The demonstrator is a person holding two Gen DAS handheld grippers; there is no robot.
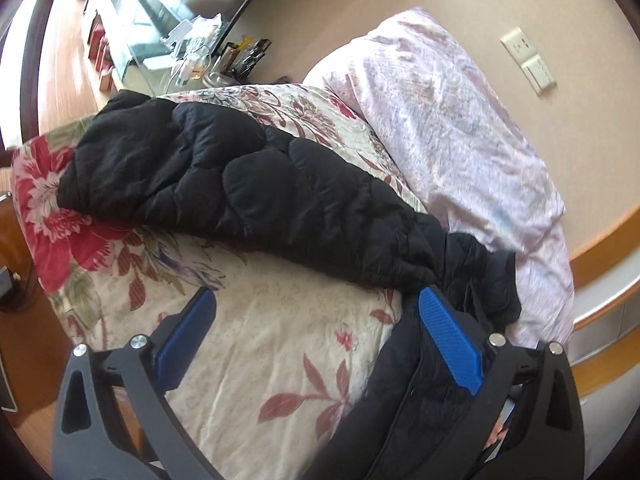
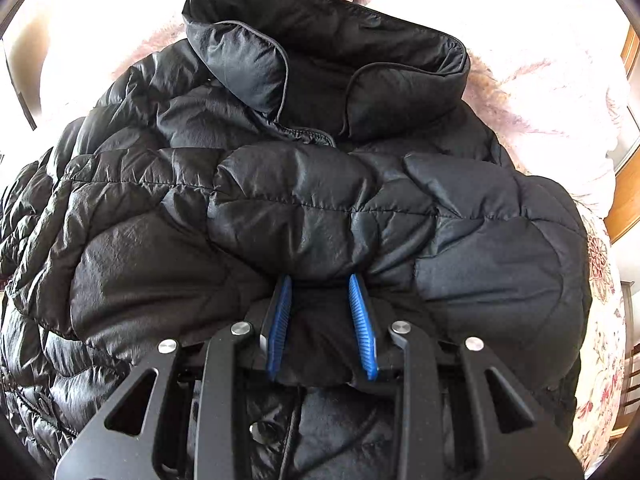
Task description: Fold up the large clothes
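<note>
Black puffer jacket [image 2: 280, 208] lies on the floral bedspread [image 1: 280, 344] beside a pale duvet [image 1: 460, 128]. Right gripper [image 2: 322, 280] pinches a jacket fold; left gripper [image 1: 316, 300] jaws spread, holding nothing.

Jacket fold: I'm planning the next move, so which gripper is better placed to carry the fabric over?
Right. The right gripper already pinches a bunch of the black puffer jacket; the left gripper is open over the floral bedspread.

Left wrist oblique across bed [image 1: 280, 340]; right close, steep; jacket [image 2: 320, 208] shared.
</note>
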